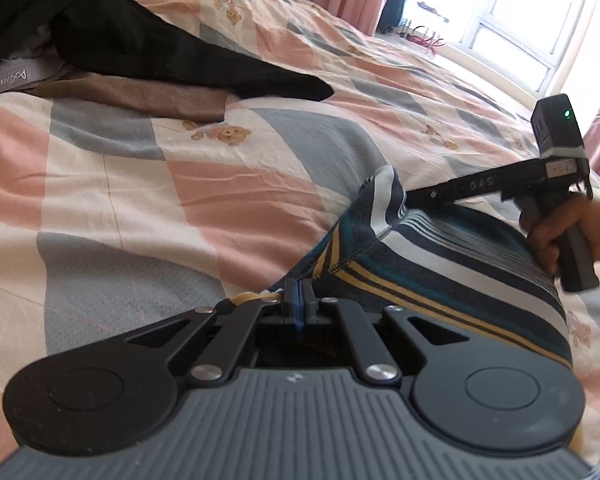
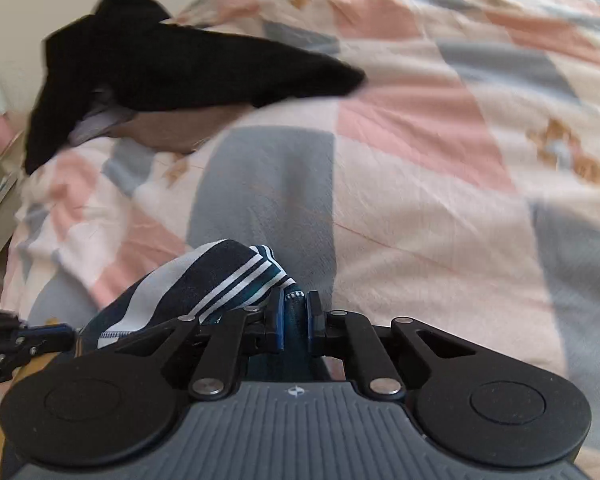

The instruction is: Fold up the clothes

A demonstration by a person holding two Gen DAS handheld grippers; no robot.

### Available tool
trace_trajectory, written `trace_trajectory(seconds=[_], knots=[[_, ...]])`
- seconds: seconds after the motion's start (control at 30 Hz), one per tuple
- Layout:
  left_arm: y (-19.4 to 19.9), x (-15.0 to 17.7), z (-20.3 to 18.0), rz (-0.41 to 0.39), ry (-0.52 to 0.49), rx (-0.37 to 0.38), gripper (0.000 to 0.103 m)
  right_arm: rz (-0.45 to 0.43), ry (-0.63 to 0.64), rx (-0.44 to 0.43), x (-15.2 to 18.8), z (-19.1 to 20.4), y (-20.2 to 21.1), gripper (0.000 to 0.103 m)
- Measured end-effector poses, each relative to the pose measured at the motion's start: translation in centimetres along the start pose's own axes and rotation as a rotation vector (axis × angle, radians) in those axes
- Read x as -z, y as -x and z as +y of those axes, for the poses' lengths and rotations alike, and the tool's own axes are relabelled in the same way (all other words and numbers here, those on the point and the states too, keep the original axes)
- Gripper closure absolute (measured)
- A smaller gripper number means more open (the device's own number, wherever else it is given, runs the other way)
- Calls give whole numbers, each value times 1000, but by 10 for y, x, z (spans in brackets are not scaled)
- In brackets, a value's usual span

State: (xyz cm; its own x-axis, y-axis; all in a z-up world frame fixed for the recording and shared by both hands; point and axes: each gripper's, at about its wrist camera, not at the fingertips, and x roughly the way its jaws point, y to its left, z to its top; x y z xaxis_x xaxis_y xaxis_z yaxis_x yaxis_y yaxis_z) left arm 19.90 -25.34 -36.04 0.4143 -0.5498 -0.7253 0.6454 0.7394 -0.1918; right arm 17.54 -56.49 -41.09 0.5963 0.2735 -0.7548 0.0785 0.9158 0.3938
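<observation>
Both grippers pinching the striped garment over the bed

Right now the patchwork bed [image 1: 220,184] is carrying everything; a black garment [image 1: 148,48] is lying well apart. The striped garment [image 1: 440,264] is hanging lifted between the left gripper [image 1: 298,294] and right gripper [image 2: 294,322], jaws clamping its edges. Uneven pulling risks slipping an edge. Only the left view is showing the holding hand [image 1: 560,236].
</observation>
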Motion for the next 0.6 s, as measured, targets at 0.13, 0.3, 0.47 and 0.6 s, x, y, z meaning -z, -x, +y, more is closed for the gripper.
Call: trace_trajectory(seconds=[0.13,0.3,0.47,0.6], knots=[[4,-1,2,9,-25,9,100,-84,-23,42,-2,1,35,70],[6,1,4,8,-7,5,100,-283,15,66,40,26,101,70],[5,3,0,-3,-24,-11,100,-212,276,39,95,65,79,71],[4,5,-5,-8,-70,-28,100,-210,216,130,94,36,66,103]])
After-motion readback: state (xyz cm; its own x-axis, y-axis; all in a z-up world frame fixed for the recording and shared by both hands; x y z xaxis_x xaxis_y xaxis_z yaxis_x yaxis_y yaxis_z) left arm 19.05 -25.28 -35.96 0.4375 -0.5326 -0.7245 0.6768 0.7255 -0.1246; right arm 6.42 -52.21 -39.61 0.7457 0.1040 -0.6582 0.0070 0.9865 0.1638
